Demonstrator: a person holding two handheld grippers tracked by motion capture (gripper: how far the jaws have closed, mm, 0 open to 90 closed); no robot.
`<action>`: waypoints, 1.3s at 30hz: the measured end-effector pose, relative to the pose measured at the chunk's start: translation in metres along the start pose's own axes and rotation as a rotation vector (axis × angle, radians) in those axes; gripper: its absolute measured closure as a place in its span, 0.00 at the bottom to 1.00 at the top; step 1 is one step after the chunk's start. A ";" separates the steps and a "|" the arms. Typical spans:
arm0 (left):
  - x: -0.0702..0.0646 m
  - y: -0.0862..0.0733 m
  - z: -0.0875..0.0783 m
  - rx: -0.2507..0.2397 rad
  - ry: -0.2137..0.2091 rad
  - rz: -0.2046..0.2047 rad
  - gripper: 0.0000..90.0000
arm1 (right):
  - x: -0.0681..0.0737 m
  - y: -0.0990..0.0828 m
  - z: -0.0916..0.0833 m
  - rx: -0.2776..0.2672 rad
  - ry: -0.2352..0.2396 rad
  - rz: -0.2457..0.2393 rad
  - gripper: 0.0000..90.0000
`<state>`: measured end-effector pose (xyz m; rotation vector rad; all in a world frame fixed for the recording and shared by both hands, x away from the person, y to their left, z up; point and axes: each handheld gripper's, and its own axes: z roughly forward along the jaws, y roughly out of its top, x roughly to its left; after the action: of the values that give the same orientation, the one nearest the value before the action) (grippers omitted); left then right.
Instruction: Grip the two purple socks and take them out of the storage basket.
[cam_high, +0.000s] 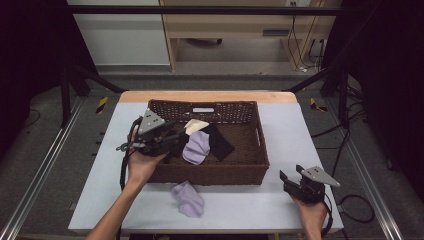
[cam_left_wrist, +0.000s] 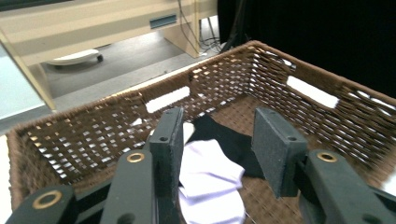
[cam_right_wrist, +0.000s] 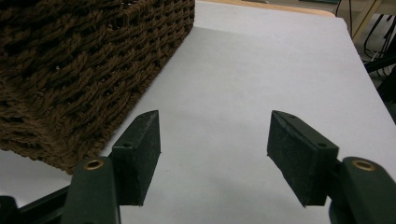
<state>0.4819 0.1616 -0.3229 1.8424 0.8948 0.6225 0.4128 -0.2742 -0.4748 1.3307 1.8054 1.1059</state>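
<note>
In the basket we see 1 lilac sock already dropped beside black and cream ones; above it our left gripper hangs open, empty. 1 lilac sock remains on the table. Our right gripper rests open.

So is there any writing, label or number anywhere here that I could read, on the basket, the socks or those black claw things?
None can be read.
Wicker basket: no tag or print; the pale slots in its walls are handle openings.
Lilac sock on the table, and the socks in the basket: plain.
Left gripper and right gripper: bare black pads and brass rivets, no markings.
Yellow-black floor tape: stripes, no words.
</note>
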 end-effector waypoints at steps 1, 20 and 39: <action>0.002 0.002 0.004 0.001 0.003 0.001 0.58 | 0.000 0.000 0.000 0.001 -0.001 -0.001 0.39; 0.022 0.005 0.087 0.085 0.098 0.019 0.61 | 0.000 0.000 0.002 0.011 0.003 -0.004 0.40; 0.022 -0.024 0.138 0.361 0.092 0.033 0.57 | 0.002 0.000 0.005 0.024 0.012 -0.019 0.40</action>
<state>0.5901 0.1115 -0.4004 2.1668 1.0952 0.5982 0.4160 -0.2714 -0.4772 1.3212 1.8414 1.0877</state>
